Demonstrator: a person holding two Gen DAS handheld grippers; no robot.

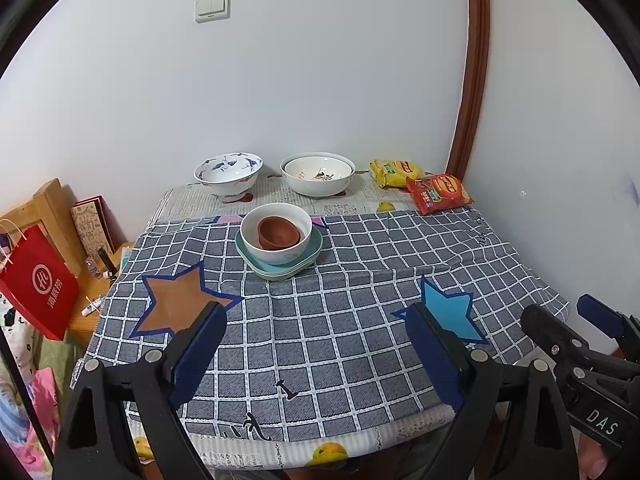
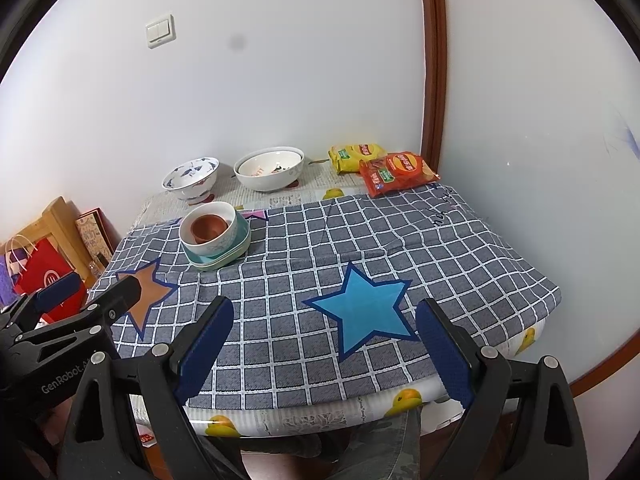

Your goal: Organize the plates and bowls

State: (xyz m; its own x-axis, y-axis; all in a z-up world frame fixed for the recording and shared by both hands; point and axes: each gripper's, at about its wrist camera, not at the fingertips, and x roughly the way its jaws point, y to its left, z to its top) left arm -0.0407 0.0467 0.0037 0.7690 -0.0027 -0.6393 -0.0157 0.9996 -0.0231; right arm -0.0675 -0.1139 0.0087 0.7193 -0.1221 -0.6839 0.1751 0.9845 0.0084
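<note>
Nearest the cameras, the left gripper and the right gripper hang over the near edge of the grey checked tablecloth, side by side, both with jaws spread wide and nothing between the blue pads. Taking the light blue fabric star sewn on the cloth as the landmark: the right gripper sits just in front of it, and the left gripper is in front and to the left. Level with the star and well to its left lies the brown fabric star. Behind the blue star and to the left stands the stack: pale green square plates at the bottom, a white ceramic bowl on them, and a small terracotta-brown bowl nested inside. Farther back, left of the star, stand a white bowl with blue bird pattern and a larger plain white bowl. Far behind the star, slightly right, lie a yellow snack bag and a red snack bag, touching each other
</note>
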